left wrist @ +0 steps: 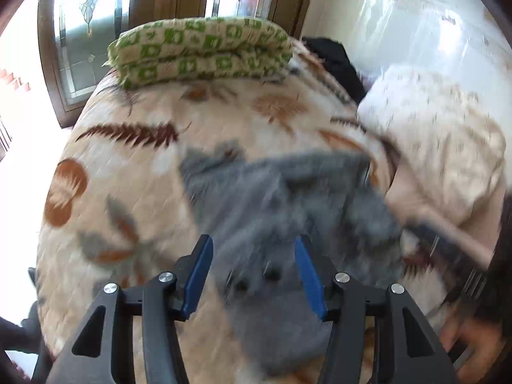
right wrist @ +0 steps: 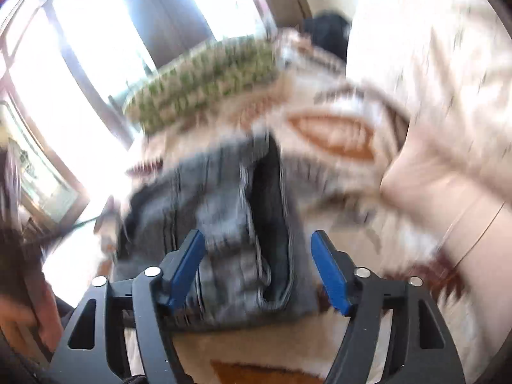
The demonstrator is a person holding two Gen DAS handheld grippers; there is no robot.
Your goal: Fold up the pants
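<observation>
Pants (left wrist: 275, 198), grey and bunched, lie on the bed (left wrist: 134, 172) in the middle of the leaf-print blanket, with the green checked pillows (left wrist: 198, 51) at twelve o'clock from them. My left tongs (left wrist: 252, 246) stand half wide over the near edge of the cloth, nothing pinched. My right tongs (right wrist: 257, 240) gape wider over the dark waistband opening (right wrist: 268, 211), gripping nothing either. Both views are smeared, so seams are hard to read. I judge the fold as barely begun. To do this step well I would flatten the heap first, then take one layer's edge at each side, at nine and three o'clock, and draw it taut before folding over.
</observation>
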